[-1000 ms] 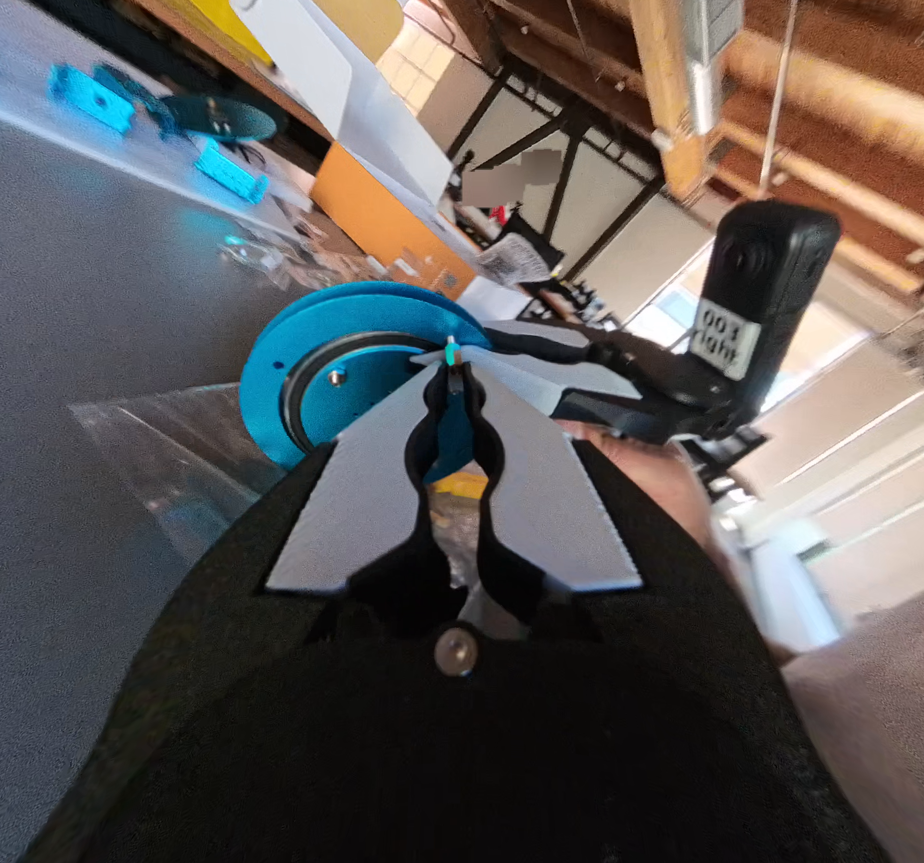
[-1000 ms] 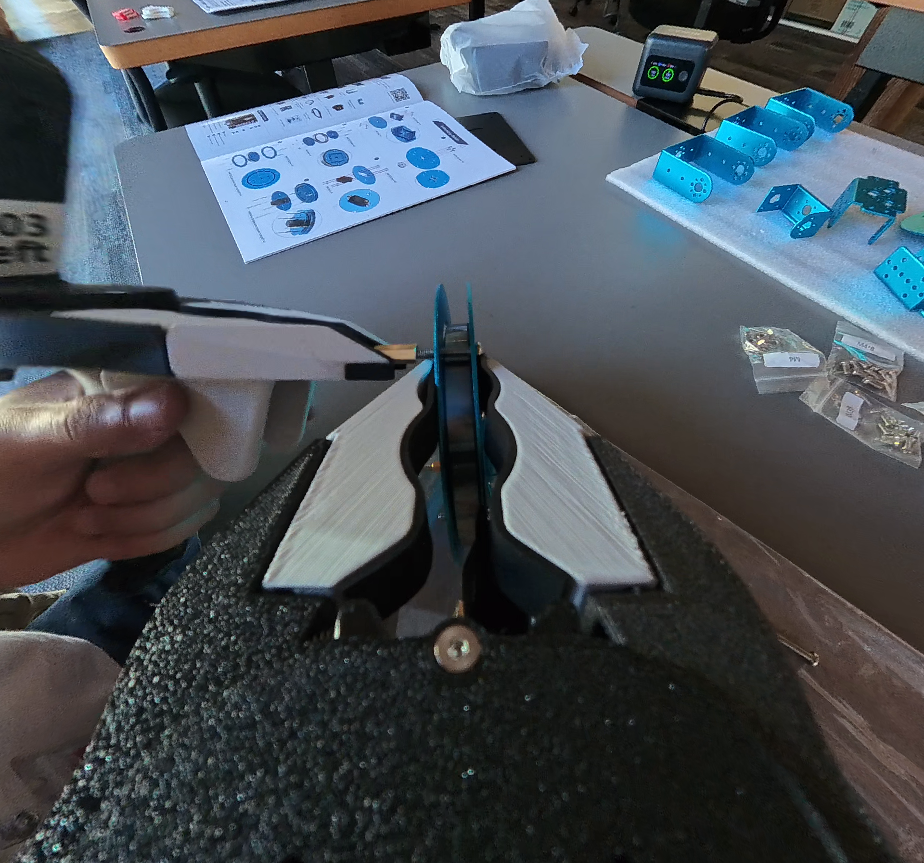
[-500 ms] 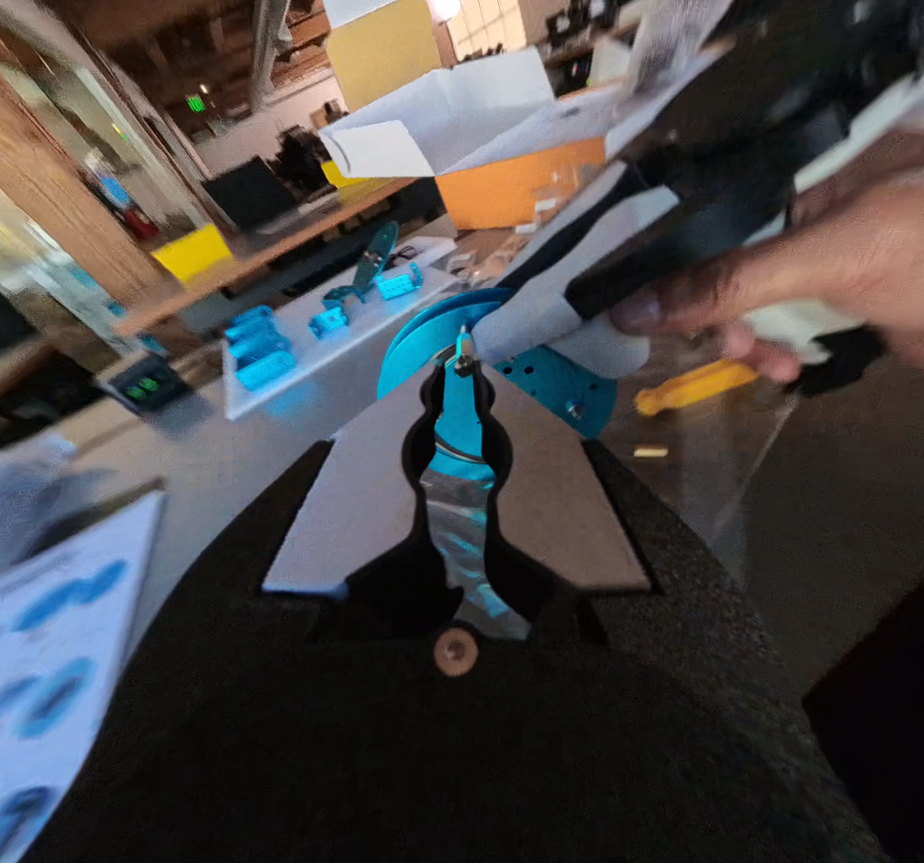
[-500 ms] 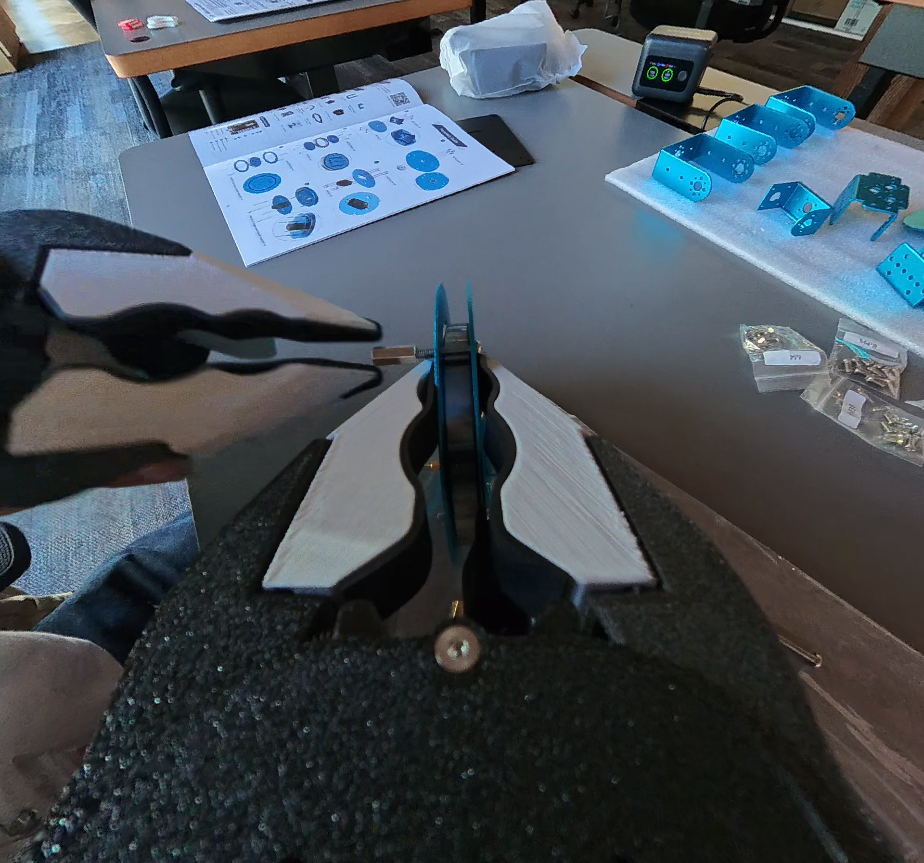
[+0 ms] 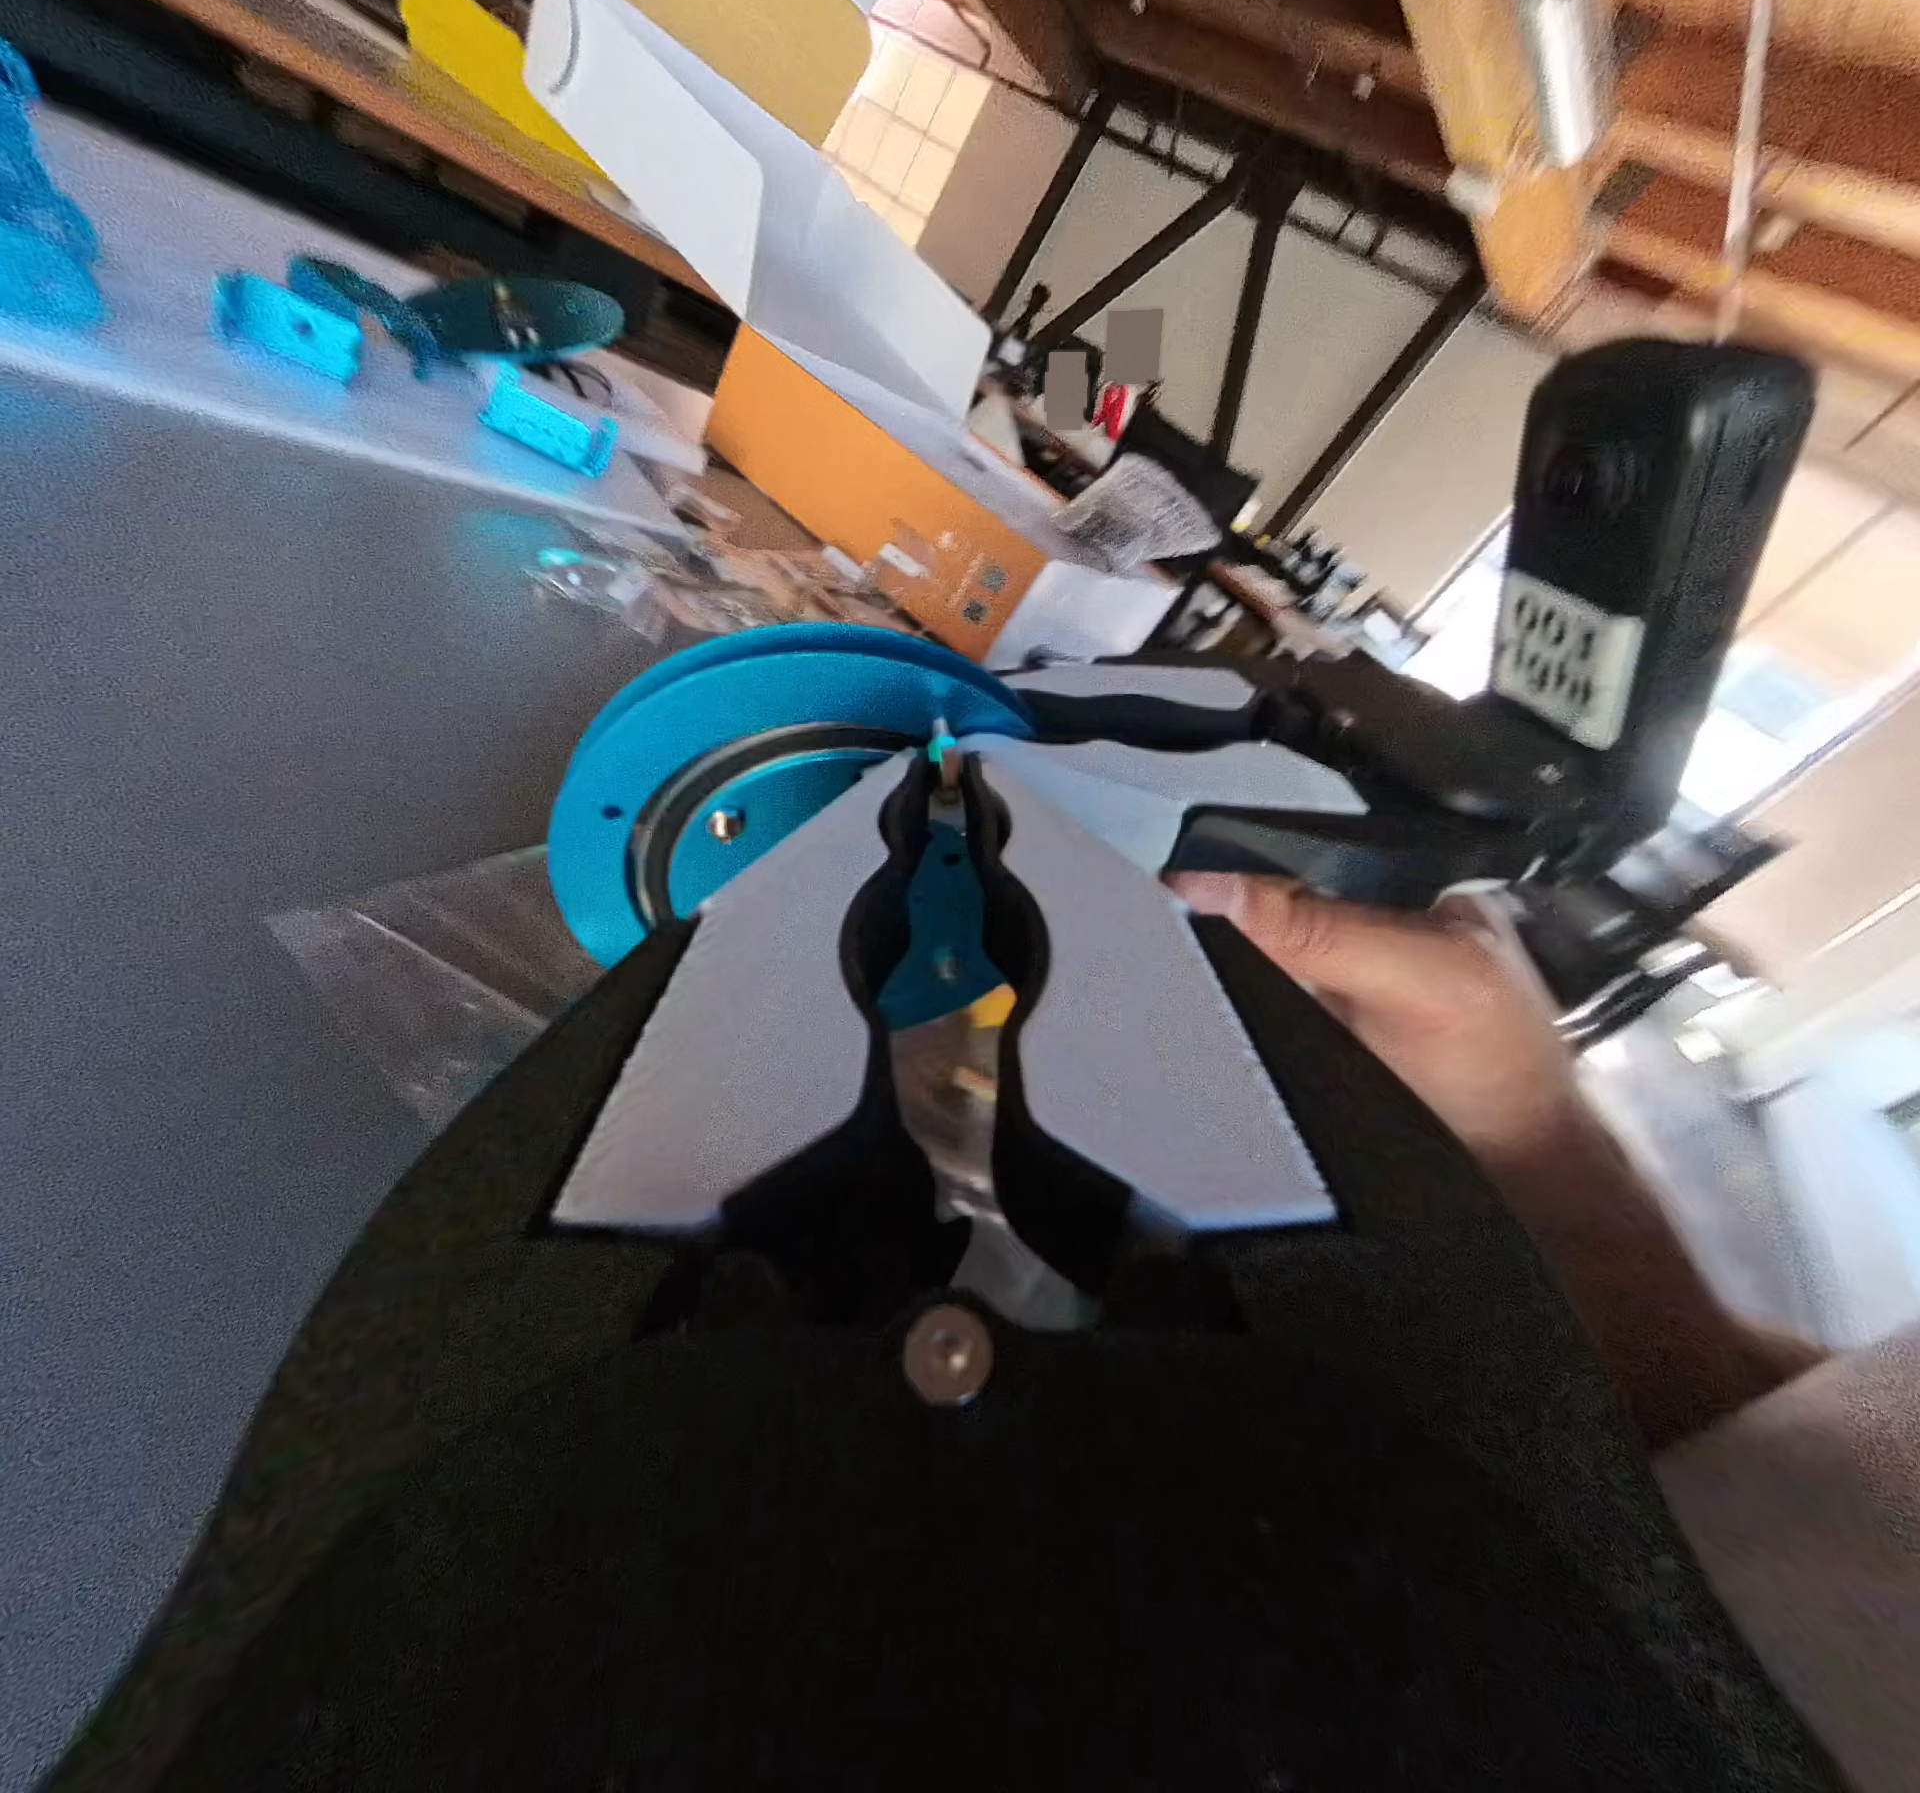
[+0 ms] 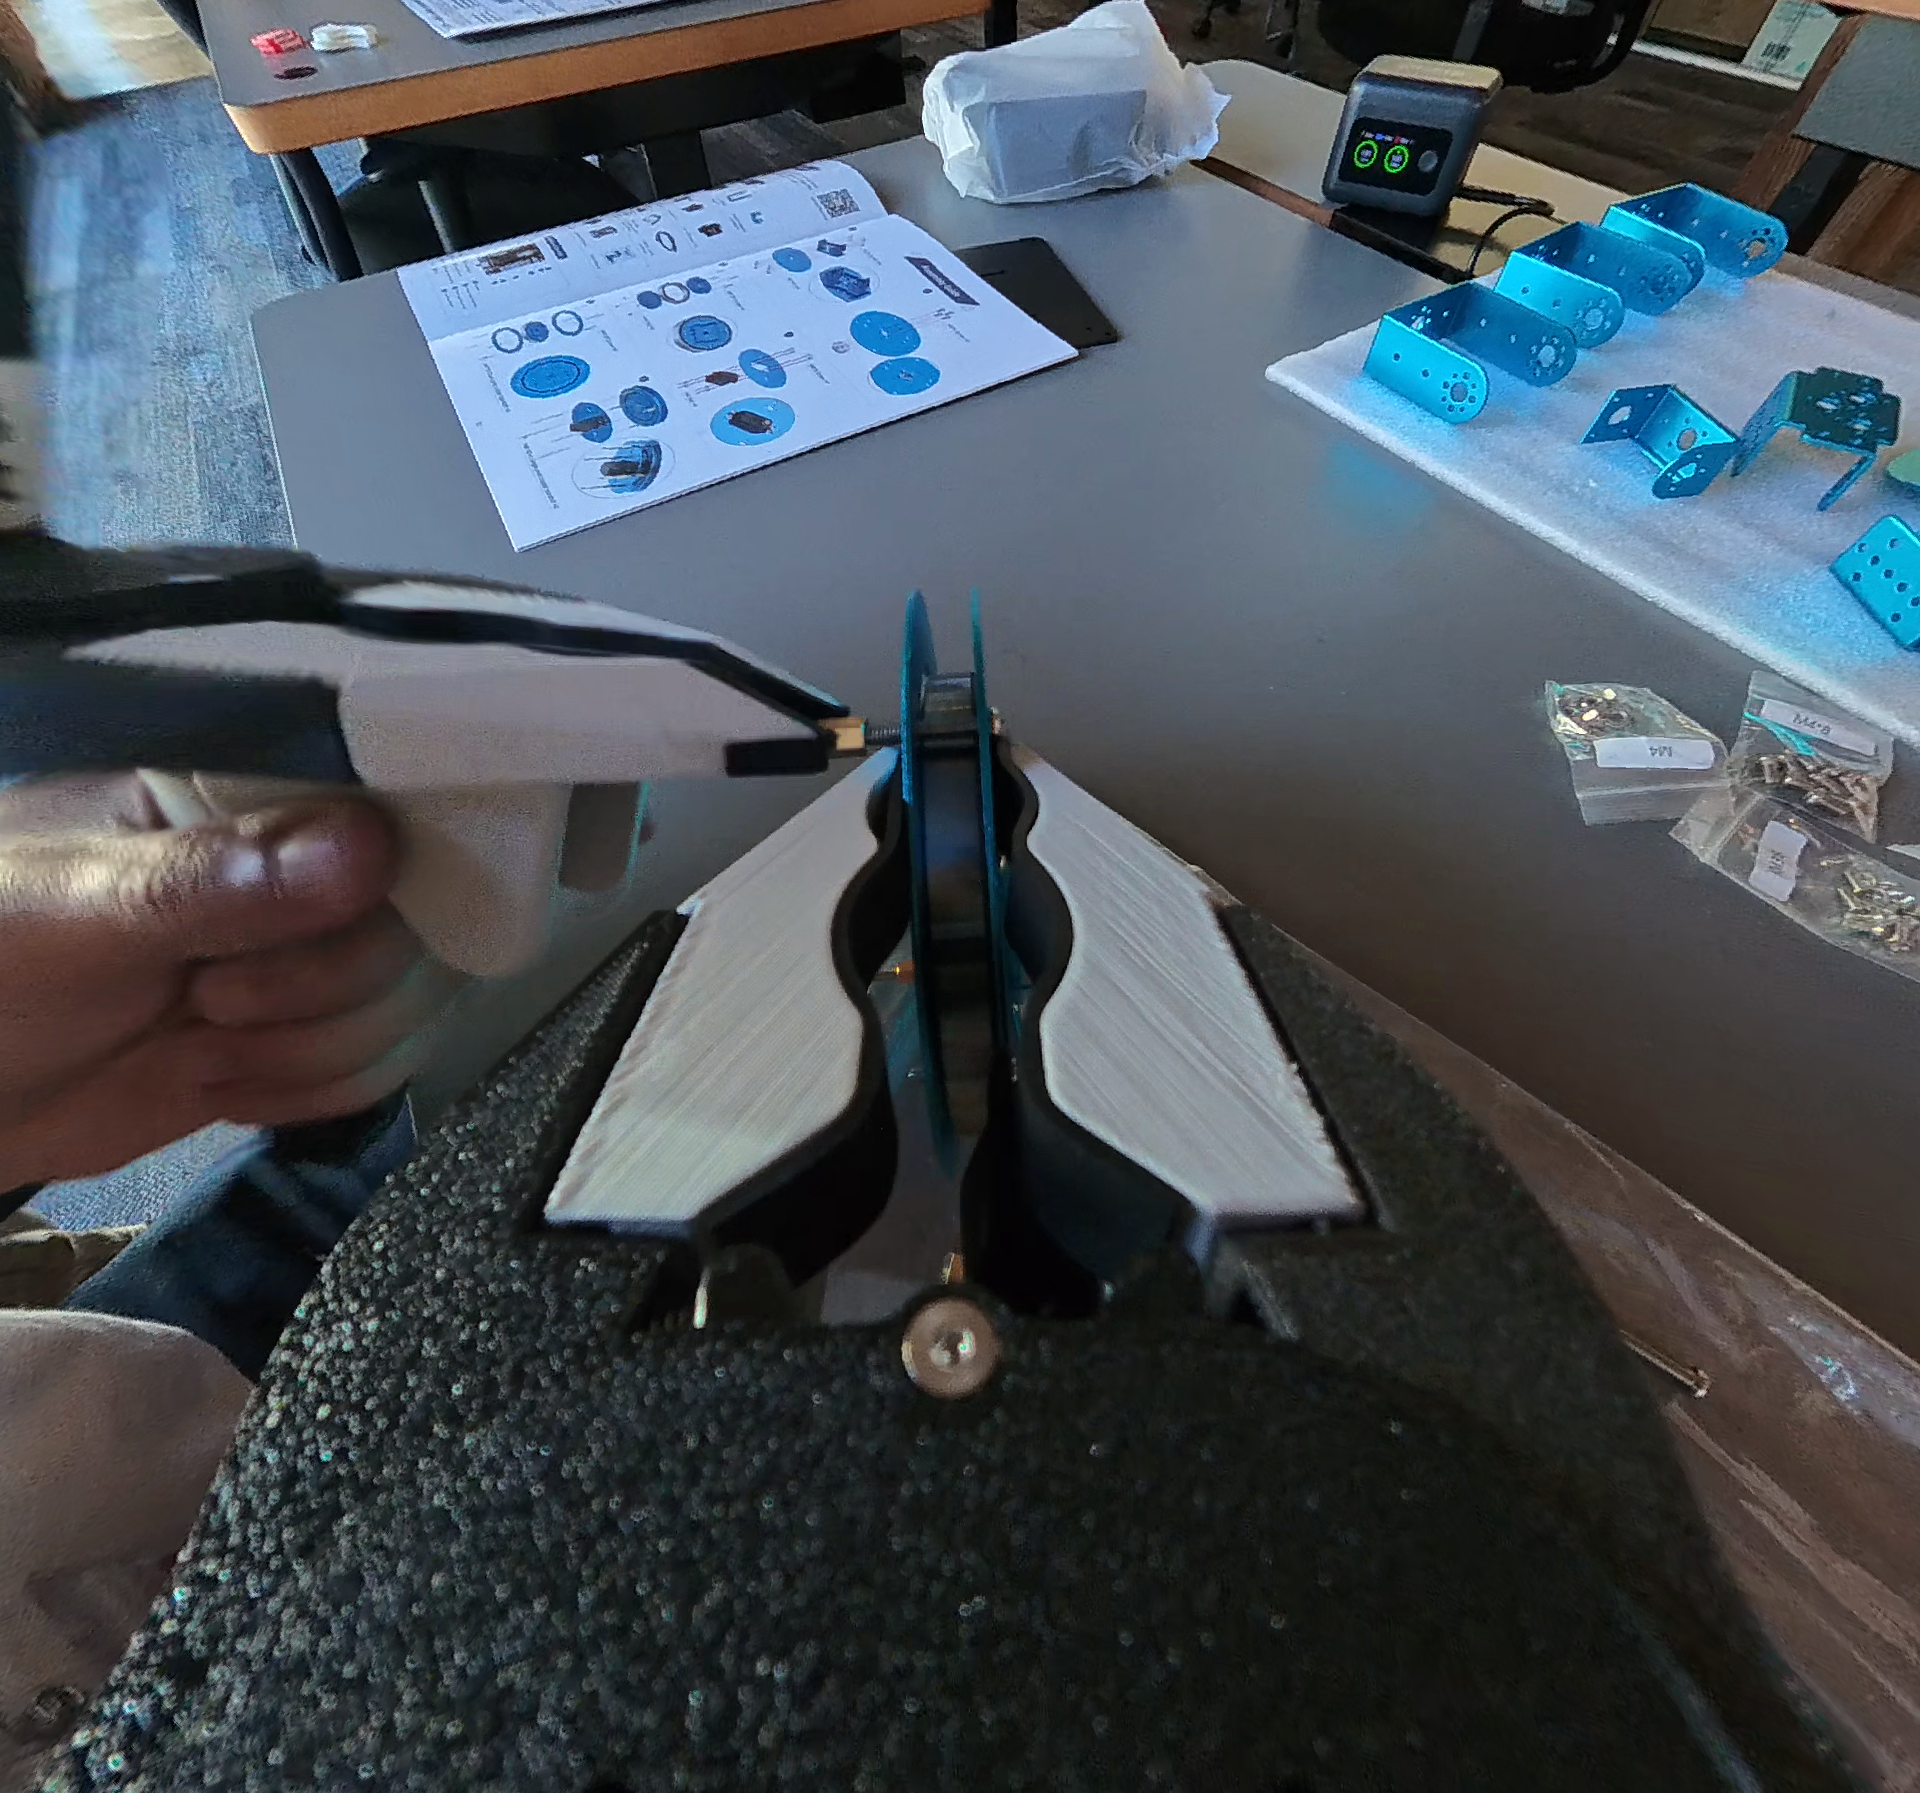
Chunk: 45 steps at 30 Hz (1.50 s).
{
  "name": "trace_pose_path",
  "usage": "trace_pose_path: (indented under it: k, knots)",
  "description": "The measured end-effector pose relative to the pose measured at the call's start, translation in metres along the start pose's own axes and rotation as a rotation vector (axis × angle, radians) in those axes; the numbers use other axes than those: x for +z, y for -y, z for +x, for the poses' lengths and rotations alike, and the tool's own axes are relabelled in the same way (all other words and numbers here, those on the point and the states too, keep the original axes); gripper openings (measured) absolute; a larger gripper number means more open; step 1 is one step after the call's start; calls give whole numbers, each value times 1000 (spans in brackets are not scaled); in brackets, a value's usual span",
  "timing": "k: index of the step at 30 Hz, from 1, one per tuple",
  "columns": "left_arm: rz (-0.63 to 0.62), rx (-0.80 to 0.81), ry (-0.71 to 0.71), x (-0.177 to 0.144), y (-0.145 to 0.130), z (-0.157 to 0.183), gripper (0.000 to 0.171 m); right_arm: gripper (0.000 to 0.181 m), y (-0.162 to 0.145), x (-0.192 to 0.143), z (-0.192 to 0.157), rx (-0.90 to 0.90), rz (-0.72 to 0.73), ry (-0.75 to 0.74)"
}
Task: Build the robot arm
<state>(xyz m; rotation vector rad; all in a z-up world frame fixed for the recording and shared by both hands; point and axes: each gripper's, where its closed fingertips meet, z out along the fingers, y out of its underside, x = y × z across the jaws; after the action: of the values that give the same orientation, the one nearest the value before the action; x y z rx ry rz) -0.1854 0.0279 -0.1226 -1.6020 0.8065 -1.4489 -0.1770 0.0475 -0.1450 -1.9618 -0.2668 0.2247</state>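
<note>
Your right gripper [image 6: 948, 756] is clamped on a blue disc assembly [image 6: 914, 663]: two thin blue discs set side by side with a dark hub between them. You hold it edge-on above the near edge of the grey table [image 6: 1195, 548], and the jaws press on the outer faces of the discs.

Your left gripper [image 6: 821, 737] comes in from the left, its jaws closed on a small brass standoff [image 6: 844, 735]. The standoff lies level. Its threaded end points right and reaches the left face of the left disc, near the top of the hub. Whether the thread has entered a hole or only touches the face cannot be told. In the left wrist view the closed fingertips sit right against the disc face, and the right gripper reaches in from the right. Your left hand [image 6: 187, 933] wraps the gripper's handle at the near left.

Farther off on the table:
- An open booklet [image 6: 727, 341] with blue part drawings lies at the far left.
- A white foam sheet [image 6: 1558, 476] on the right carries several blue metal brackets [image 6: 1455, 351].
- Small clear bags of screws [image 6: 1631, 746] lie nearer, just beside the sheet.
- A wrapped white bundle [image 6: 1060, 112] and a small dark device with a lit screen [image 6: 1403, 143] sit at the far edge.
</note>
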Motion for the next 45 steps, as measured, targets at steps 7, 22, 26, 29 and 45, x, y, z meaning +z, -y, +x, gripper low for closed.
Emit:
trace_pose_path:
  k: [7,22,26,29,45]
  knots:
    - [-128,1627,392,1,-8,-4,5,13,0,1,1,2,-1,2]
    - [32,-346,-185,-12,4,-5,23,14,0,0,1,-2,5,7]
    - [21,-297,-162,-6,1,2,9,14,0,0,0,-3,5,7]
    - [16,-189,-93,-2,0,0,5,13,0,1,2,4,4,5]
    - [-112,971,227,-9,-3,-1,12,14,-1,-2,2,13,12,17]
